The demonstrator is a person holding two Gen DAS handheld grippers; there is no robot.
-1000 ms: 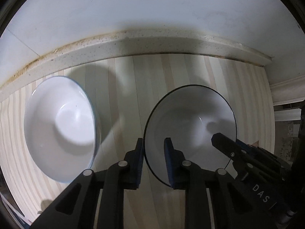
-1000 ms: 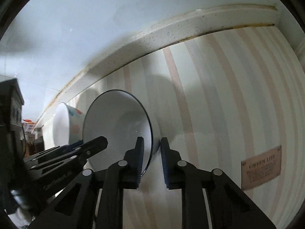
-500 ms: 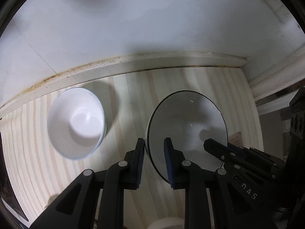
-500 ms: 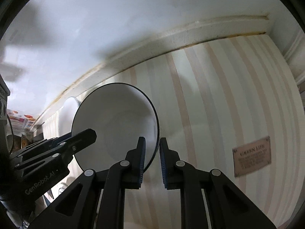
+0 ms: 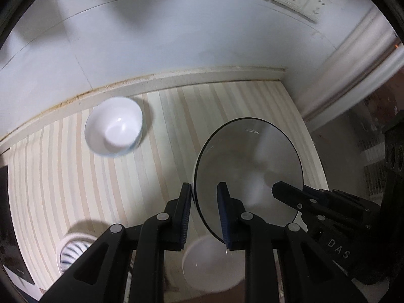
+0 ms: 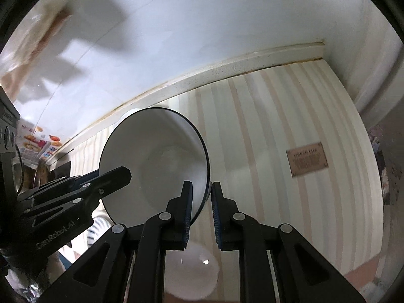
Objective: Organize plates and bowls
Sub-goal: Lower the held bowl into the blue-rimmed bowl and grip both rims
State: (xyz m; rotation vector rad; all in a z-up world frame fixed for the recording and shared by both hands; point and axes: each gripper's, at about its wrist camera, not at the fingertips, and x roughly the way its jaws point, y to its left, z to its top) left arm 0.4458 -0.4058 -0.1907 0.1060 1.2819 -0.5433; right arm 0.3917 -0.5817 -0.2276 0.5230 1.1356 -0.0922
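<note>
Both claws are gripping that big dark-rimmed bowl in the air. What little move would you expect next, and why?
Probably lowering it. The left gripper and right gripper pinch opposite rims of the big bowl, held above the striped counter, and a smaller white bowl sits almost beneath it, so nesting them looks likely.

Striped countertop [image 5: 106, 192] carries white bowl [image 5: 113, 133] near backsplash, striped dish [image 5: 73, 252], another white bowl [image 5: 209, 265].
</note>
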